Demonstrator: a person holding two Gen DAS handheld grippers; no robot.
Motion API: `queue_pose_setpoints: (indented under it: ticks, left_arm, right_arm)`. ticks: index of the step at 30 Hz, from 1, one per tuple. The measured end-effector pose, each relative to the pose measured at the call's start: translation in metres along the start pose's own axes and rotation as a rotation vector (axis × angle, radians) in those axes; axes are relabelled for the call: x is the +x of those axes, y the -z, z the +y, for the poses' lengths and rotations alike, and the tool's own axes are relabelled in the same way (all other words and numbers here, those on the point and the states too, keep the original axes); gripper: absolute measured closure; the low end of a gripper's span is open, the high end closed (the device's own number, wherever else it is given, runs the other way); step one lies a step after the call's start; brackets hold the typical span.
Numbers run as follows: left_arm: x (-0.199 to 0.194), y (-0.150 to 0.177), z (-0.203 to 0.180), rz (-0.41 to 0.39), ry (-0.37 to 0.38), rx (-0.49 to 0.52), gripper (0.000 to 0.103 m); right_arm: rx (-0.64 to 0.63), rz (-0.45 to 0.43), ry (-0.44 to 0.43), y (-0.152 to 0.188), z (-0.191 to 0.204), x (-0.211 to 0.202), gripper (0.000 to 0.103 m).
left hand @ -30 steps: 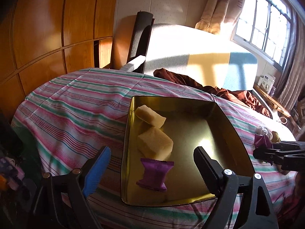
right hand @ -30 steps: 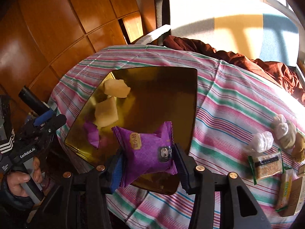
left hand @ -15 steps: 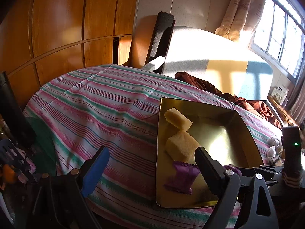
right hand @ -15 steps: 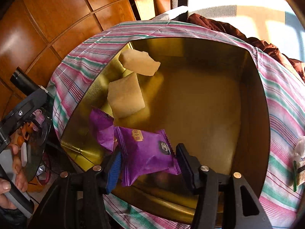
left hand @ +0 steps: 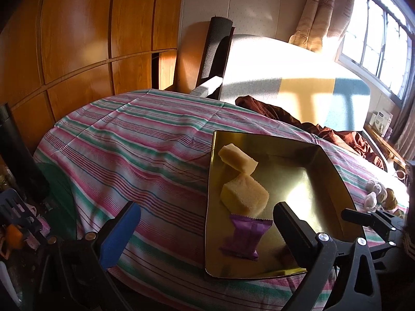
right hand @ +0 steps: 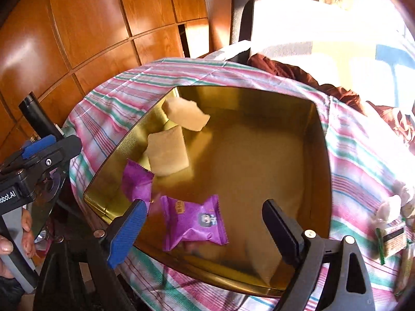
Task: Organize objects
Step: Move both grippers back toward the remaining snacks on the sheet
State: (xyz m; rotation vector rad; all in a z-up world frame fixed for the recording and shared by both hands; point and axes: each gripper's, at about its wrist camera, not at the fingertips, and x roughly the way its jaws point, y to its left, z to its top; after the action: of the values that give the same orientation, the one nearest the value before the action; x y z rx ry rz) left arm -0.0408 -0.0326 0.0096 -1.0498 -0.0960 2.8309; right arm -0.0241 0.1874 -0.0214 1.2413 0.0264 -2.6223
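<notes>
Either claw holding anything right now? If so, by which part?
Nothing held. Right claw is opening; the purple snack packet sits between its pads, untouched, in the gold metal tray. Left claw is opening, empty.

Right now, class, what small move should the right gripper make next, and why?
Probably lift the right gripper clear and swing it toward the wrapped snacks on the striped cloth. Its jaws are opening, and the purple packet between them lies free of the pads in the gold tray.

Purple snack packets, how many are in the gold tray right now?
2. One purple packet lies between the opening jaws of the right hand-held gripper, untouched by them. The other leans at the gold tray's left wall, below the pale cakes.
</notes>
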Motion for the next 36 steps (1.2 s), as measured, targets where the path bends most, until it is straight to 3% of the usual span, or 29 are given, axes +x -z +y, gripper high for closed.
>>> queue_pose_setpoints:
  ticks: [9,26,30,36]
  left_arm:
    - [-0.008,0.000,-0.031,-0.025,0.004,0.115,0.000]
    - [-0.009,-0.002,-0.111,-0.024,0.128,0.295,0.000]
    - [-0.008,-0.004,-0.135,-0.028,0.158,0.336,0.000]
    - [-0.006,-0.005,-0.177,-0.032,0.238,0.390,0.000]
  right_arm:
    - [0.071,-0.081,0.183,0.001,-0.066,-0.042,0.010]
    - [0.312,-0.040,0.553,0.045,-0.254,-0.102,0.010]
    - [0.477,-0.034,0.553,0.064,-0.293,-0.106,0.010]
    - [0.668,-0.064,0.508,0.080,-0.320,-0.120,0.010]
